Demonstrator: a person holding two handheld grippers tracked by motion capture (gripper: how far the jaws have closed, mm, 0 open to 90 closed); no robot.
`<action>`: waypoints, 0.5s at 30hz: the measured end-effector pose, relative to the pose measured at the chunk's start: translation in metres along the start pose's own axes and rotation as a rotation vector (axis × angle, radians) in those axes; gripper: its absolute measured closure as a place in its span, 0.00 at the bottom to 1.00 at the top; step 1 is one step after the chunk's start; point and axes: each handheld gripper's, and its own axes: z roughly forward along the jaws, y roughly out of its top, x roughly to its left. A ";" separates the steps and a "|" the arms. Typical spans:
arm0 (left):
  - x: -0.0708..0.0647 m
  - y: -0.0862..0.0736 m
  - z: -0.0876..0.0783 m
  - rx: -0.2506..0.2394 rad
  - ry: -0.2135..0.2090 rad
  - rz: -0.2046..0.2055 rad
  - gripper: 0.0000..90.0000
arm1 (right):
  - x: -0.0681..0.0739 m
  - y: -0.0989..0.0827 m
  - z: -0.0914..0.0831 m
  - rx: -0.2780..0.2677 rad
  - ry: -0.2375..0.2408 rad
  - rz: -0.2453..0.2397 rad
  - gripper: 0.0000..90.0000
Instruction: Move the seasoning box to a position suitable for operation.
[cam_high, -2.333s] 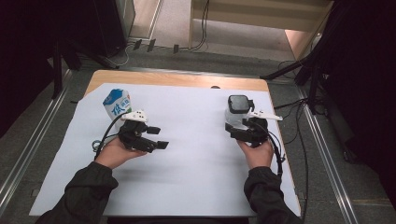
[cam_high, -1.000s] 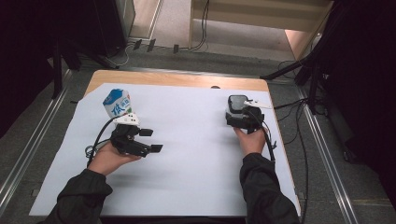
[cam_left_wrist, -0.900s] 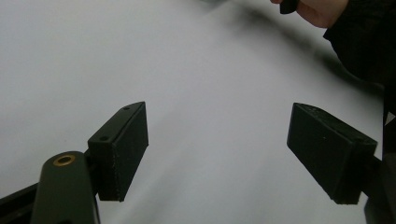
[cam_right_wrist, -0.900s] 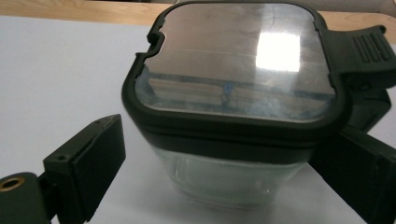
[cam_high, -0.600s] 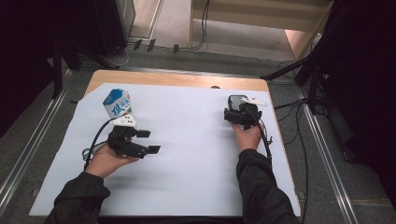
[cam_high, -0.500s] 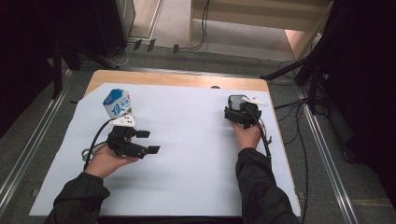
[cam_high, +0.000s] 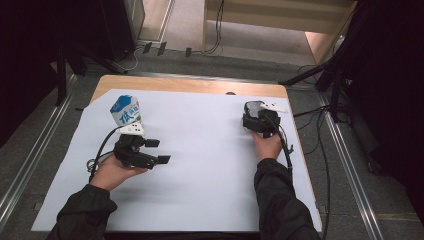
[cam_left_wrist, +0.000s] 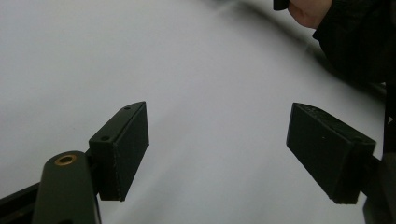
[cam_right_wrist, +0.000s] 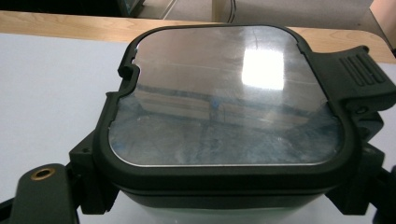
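Your right gripper sits around the lidded container at the far right of the white-covered counter, near its wooden back edge. Its jaws have just been closing, with the box between them low on its sides, though you cannot tell from here whether the pads press on it yet. If you lift before they bite, the smooth dark body could slide out and drop. The side latch sticks out near one jaw, so a skewed squeeze could catch it and pop the clear lid. Your left gripper hovers with jaws wide apart and nothing between them, just beside the upright milk carton; a careless swing could tip it.
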 end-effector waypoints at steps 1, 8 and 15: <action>0.000 0.000 0.000 0.000 0.001 -0.001 0.25 | 0.000 0.000 0.000 -0.002 0.002 -0.002 0.18; 0.000 0.001 0.000 -0.005 -0.010 0.012 0.28 | 0.001 0.003 -0.005 -0.003 0.022 0.009 0.18; -0.001 0.004 0.004 0.027 -0.017 0.036 0.34 | 0.004 0.009 -0.018 -0.029 0.040 0.003 0.18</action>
